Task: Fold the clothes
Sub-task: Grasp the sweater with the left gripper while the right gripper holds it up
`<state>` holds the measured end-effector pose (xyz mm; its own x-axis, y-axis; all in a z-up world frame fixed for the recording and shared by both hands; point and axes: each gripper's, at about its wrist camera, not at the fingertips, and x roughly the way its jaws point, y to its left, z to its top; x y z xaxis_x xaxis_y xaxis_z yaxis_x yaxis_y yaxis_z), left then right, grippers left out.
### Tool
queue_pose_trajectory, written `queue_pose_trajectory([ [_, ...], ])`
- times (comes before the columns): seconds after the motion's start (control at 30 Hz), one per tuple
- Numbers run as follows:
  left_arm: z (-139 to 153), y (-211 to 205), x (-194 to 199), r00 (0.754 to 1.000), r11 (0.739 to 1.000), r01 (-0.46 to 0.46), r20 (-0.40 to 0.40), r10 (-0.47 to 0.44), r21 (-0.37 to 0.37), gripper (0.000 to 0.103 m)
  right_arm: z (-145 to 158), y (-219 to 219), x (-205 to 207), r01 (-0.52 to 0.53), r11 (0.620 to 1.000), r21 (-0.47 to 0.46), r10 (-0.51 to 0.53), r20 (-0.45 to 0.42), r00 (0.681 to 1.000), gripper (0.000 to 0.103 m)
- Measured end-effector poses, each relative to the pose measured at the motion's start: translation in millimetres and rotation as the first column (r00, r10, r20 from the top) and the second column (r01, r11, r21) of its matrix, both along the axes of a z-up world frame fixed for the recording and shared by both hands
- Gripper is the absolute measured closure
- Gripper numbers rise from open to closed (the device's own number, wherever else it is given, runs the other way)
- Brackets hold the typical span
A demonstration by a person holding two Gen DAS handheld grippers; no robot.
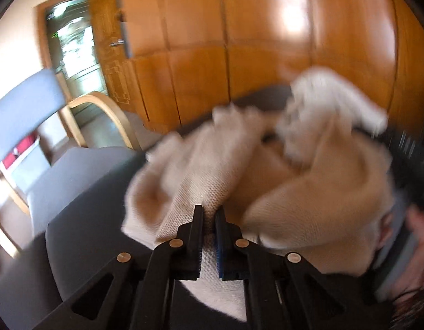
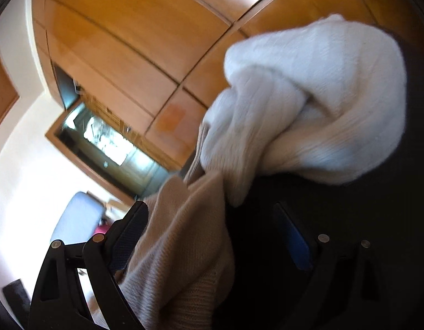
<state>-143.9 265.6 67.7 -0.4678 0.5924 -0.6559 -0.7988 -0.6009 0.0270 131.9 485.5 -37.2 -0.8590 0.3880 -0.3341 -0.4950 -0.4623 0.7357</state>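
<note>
The left gripper [image 1: 209,217] pinches a fold of the beige knitted sweater [image 1: 201,170] above a dark grey seat [image 1: 82,192], while the right gripper [image 2: 212,220] gapes wide around that sweater's loose cloth, a white ribbed knit [image 2: 316,104] bunched beyond.

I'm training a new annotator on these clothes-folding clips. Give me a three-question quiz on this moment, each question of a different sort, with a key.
1. True or false: the left gripper has its jaws closed on the beige knit garment.
2. Multiple choice: how do the jaws of the right gripper stand?
A. clamped on the white knit
B. wide open, with beige knit hanging between them
C. shut with nothing between them
3. Fill in: behind the clothes stands a wall of glossy ____ panels.

Key: 1 true; 2 B; 3 wooden. The white knit garment lies bunched beyond the right jaws, not gripped by them.
</note>
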Motion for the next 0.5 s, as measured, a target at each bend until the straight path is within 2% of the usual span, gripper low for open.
queue_pose_trajectory([
  [0.1, 37, -27, -18, 1.0, 0.992, -0.011, 0.024, 0.008, 0.127, 0.098, 2, 0, 0, 0.004, 1.0, 0.004, -0.004, 0.002, 1.0, 0.009],
  [0.17, 56, -46, -14, 0.999, 0.982, -0.03, -0.004, 0.032, 0.185, 0.098, 5, 0, -4, 0.003, 1.0, 0.007, -0.003, 0.005, 1.0, 0.009],
  [0.27, 87, -93, -19, 0.996, 0.953, -0.082, -0.006, 0.088, 0.291, 0.098, 7, 1, -4, 0.005, 1.0, 0.001, -0.005, 0.004, 1.0, 0.009],
  [0.4, 100, -157, 1, 0.986, 0.923, -0.152, -0.012, 0.166, 0.353, 0.099, 8, 1, -10, 0.002, 1.0, 0.002, -0.002, 0.01, 1.0, 0.009],
  [0.43, 101, -178, 6, 0.98, 0.913, -0.177, -0.019, 0.198, 0.367, 0.103, 9, 1, -9, 0.0, 1.0, 0.003, 0.0, 0.011, 1.0, 0.009],
  [0.5, 106, -221, 9, 0.959, 0.883, -0.246, -0.031, 0.281, 0.4, 0.103, 7, -1, -6, -0.006, 1.0, 0.005, 0.006, 0.018, 1.0, 0.009],
])
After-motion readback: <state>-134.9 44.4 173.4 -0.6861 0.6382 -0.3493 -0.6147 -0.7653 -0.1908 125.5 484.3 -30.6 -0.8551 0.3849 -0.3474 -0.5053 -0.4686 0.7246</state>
